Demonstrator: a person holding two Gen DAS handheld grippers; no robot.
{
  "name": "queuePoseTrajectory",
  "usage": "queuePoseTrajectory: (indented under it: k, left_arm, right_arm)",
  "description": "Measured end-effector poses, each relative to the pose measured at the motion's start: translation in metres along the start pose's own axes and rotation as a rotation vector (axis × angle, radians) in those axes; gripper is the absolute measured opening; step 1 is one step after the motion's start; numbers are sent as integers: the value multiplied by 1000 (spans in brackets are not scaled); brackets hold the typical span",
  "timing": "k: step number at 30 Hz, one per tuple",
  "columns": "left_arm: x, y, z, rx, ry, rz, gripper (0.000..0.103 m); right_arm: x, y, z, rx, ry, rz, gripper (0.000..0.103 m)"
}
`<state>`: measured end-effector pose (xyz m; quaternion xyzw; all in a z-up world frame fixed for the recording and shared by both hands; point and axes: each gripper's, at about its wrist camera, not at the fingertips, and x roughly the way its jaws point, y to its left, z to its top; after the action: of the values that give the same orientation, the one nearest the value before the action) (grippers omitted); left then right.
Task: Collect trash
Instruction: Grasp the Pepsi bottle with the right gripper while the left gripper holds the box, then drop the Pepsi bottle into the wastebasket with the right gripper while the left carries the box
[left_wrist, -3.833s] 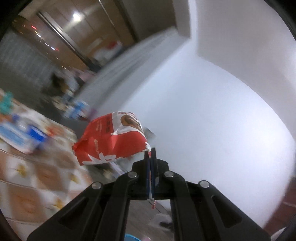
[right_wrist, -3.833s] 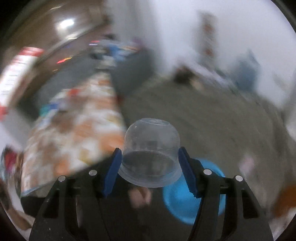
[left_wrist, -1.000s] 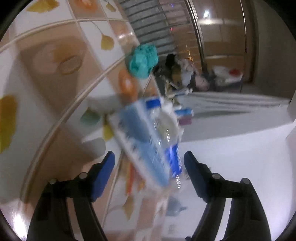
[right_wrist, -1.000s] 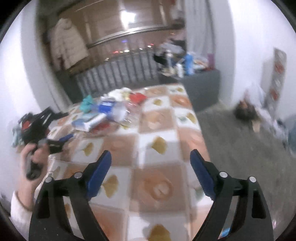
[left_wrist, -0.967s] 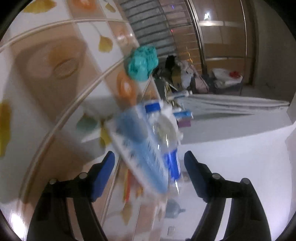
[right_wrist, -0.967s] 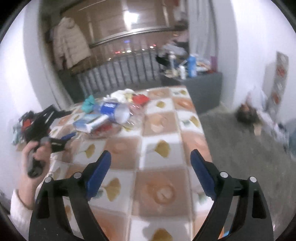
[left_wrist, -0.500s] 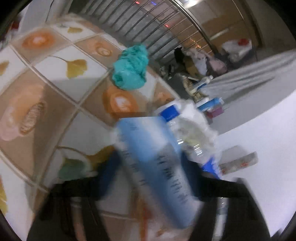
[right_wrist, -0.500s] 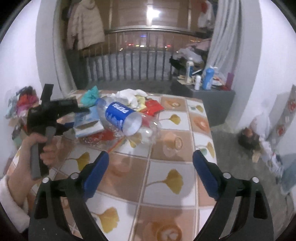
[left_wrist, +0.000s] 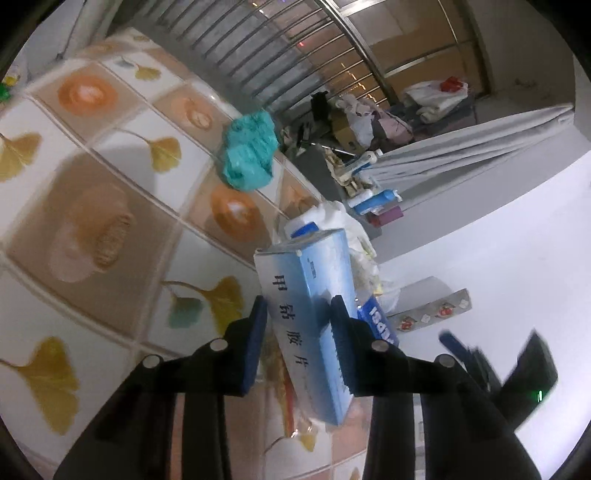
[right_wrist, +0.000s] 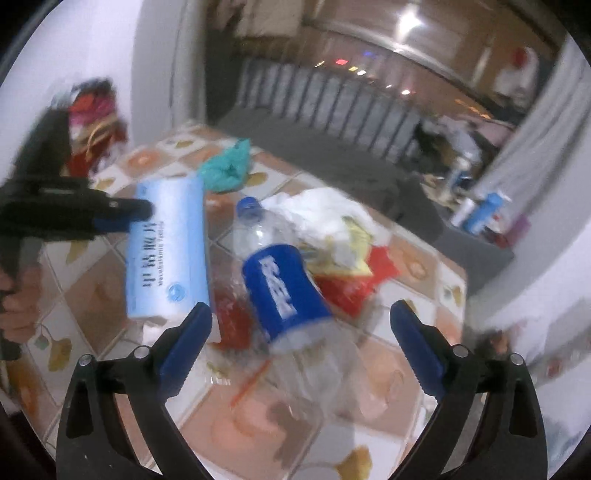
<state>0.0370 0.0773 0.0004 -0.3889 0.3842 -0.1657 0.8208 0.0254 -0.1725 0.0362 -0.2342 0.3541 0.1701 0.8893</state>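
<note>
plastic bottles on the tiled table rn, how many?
1. A clear Pepsi bottle lies on its side mid-table, right of the blue box and ahead of the right gripper; the trash pile may hide others.

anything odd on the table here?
Plastic bottle lies toppled on the tablecloth among wrappers. The left claw, closing on the blue box, holds it tilted off the cloth.

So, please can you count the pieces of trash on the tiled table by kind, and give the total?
Light blue box, gripped by the closing left gripper: 1
Plastic bottle with blue label: 1
Teal crumpled wad: 1
White crumpled paper: 1
Red wrapper: 1
Total: 5, as far as the blur allows.
</note>
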Motion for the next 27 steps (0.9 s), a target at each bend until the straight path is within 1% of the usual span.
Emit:
queuePoseTrajectory:
  k: [2, 6, 8, 9, 10, 11, 12, 14, 15, 16, 17, 20, 22, 23, 24, 25, 26, 27]
  left_arm:
    - [-9, 2, 1, 12, -17, 28, 34]
    - [-26, 10, 4, 12, -32, 50, 35]
    - [-28, 16, 4, 5, -24, 44, 35]
    - [-27, 17, 4, 3, -13, 42, 36]
    - [-27, 19, 5, 5, -4, 41, 36]
    - [-26, 18, 6, 9, 5, 40, 40]
    - [-23, 16, 6, 14, 17, 43, 56]
    - [-19, 13, 7, 29, 37, 55, 74]
    - [-18, 9, 6, 46, 36, 65, 78]
    - [-16, 7, 5, 60, 40, 88, 82]
    - [-14, 5, 4, 73, 49, 113, 87]
    - [-2, 1, -1, 99, 82, 185, 87]
    - [7, -3, -2, 105, 102, 219, 87]
    - [13, -2, -1, 94, 102, 220, 89]
    - [18, -2, 1, 66, 103, 210, 93]
    - [26, 0, 1, 8, 119, 189, 94]
    - [33, -1, 1, -27, 141, 183, 94]
    - [37, -7, 1, -16, 146, 201, 97]
  right_arm:
    - [18, 8, 11, -47, 52, 11, 93]
    - [58, 28, 23, -173, 160, -49, 93]
    - [81, 31, 24, -193, 225, -77, 90]
    - [90, 30, 23, -185, 261, -79, 75]
    - [100, 28, 20, -168, 310, -68, 62]
    - [104, 26, 17, -154, 333, -75, 60]
    - [101, 26, 15, -154, 320, -74, 60]
    - [90, 26, 10, -131, 315, -64, 59]
    - [84, 24, 8, -106, 314, -73, 59]
    - [75, 19, 5, -58, 314, -103, 59]
    - [70, 16, 4, -28, 313, -106, 59]
    - [43, 3, -1, 94, 291, -34, 59]
    - [24, -3, -5, 150, 265, -27, 59]
    - [12, -5, -7, 177, 241, -31, 59]
    - [2, -8, -7, 200, 218, -31, 59]
    - [-10, -12, -10, 233, 189, -29, 60]
    - [-23, -17, -13, 266, 161, -21, 60]
    - [-30, -22, -12, 292, 139, -9, 60]
